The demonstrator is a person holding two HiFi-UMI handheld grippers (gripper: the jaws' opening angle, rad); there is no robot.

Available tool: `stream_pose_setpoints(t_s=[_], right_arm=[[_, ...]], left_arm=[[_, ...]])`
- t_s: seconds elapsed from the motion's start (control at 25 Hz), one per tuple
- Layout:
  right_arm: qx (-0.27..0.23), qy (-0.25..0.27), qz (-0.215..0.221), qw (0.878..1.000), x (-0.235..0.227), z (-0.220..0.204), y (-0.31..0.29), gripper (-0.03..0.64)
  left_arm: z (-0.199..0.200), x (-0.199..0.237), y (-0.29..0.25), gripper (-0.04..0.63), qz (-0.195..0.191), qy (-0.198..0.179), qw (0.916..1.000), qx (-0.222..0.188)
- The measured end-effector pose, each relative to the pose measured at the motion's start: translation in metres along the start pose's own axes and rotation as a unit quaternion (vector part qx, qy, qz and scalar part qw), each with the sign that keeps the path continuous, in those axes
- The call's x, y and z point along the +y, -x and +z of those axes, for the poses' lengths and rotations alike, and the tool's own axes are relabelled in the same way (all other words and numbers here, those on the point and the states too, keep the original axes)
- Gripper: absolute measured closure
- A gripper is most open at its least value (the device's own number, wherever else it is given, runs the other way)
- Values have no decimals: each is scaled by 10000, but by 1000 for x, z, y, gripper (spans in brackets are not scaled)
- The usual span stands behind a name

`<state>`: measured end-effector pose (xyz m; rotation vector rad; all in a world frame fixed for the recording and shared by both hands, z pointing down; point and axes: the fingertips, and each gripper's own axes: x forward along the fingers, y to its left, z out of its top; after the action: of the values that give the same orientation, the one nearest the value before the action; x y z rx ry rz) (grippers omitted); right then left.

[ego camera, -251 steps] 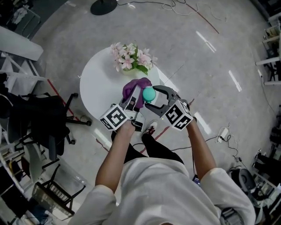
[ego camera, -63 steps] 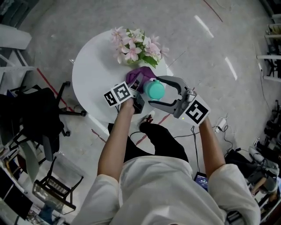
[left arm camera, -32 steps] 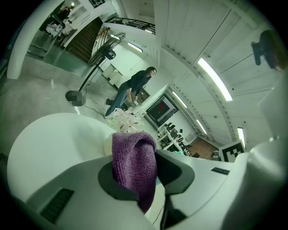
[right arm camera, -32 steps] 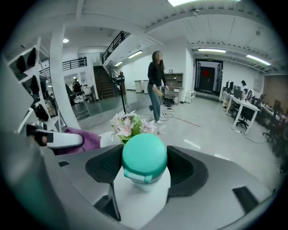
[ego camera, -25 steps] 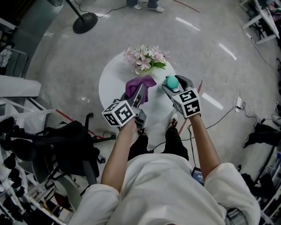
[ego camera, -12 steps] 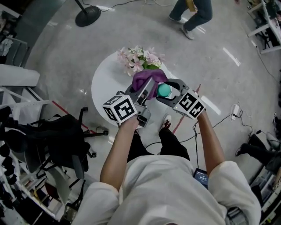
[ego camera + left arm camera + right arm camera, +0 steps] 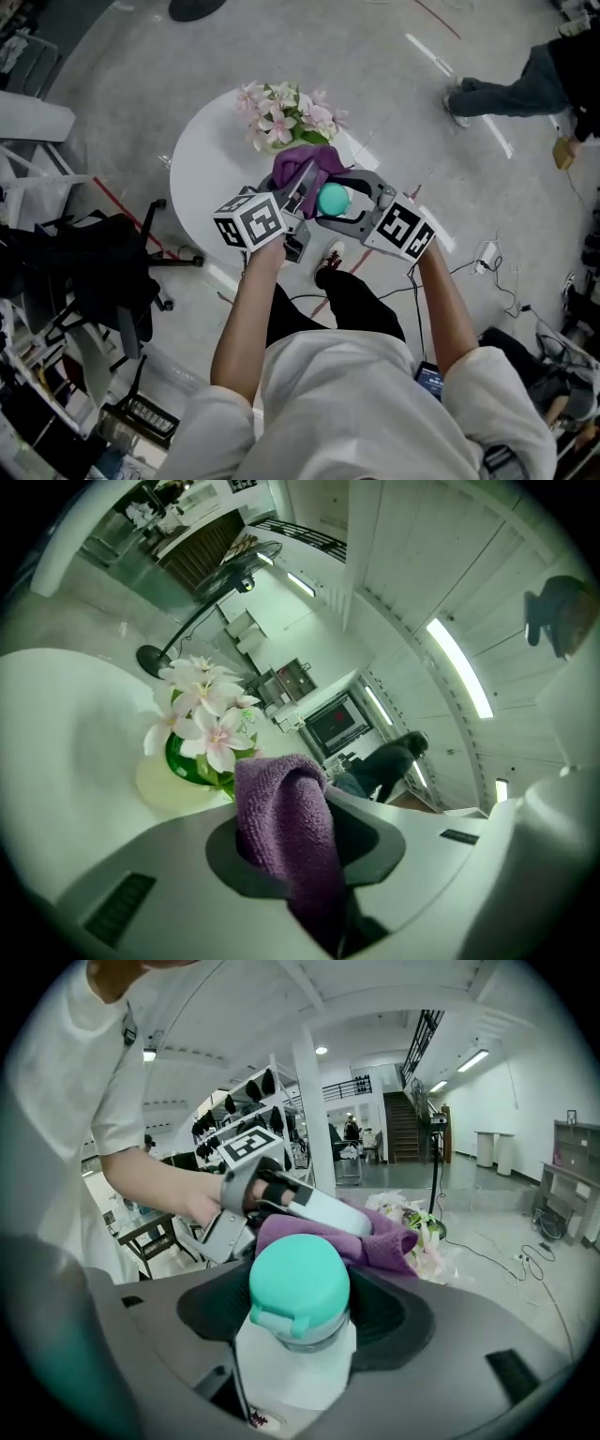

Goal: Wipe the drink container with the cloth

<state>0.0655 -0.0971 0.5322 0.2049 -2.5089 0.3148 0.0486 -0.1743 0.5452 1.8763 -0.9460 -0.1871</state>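
Observation:
In the right gripper view, a white bottle (image 7: 295,1368) with a teal cap (image 7: 298,1288) stands between the jaws of my right gripper (image 7: 305,1312), which is shut on its body. The head view shows the cap (image 7: 333,199) held above the near edge of the round white table (image 7: 202,164) by my right gripper (image 7: 345,199). My left gripper (image 7: 302,180) is shut on a purple cloth (image 7: 307,165). The cloth (image 7: 286,822) hangs folded over that gripper's jaws. It lies just behind the cap (image 7: 380,1241); whether it touches, I cannot tell.
A bunch of pink flowers (image 7: 281,111) in a green pot (image 7: 187,761) stands at the table's far side. A black chair (image 7: 89,272) is on the left. A person (image 7: 525,80) walks across the floor at the upper right. Cables (image 7: 487,272) lie on the right.
My left gripper has carried the cloth right, up against the bottle's cap. The right gripper has rolled, turning the bottle. A person has crossed the floor from top to right.

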Motion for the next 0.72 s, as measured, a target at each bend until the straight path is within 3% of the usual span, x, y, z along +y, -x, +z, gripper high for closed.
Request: stream_pose_setpoints(t_s=[0.08, 0.24, 0.4, 0.72], right_arm=[[-30, 20, 62, 10000, 0, 0, -1, 301], [-66, 42, 105, 9999, 0, -1, -1, 301], [-75, 41, 90, 9999, -1, -2, -2, 301], [-3, -27, -68, 10000, -2, -5, -4, 301]], left_arm=[[-8, 18, -6, 488, 105, 87, 9999, 101], [-40, 55, -21, 488, 210, -83, 9979, 603], [-61, 85, -27, 489, 291, 129, 9976, 622], [-87, 129, -36, 488, 1037, -756, 9824, 1359]])
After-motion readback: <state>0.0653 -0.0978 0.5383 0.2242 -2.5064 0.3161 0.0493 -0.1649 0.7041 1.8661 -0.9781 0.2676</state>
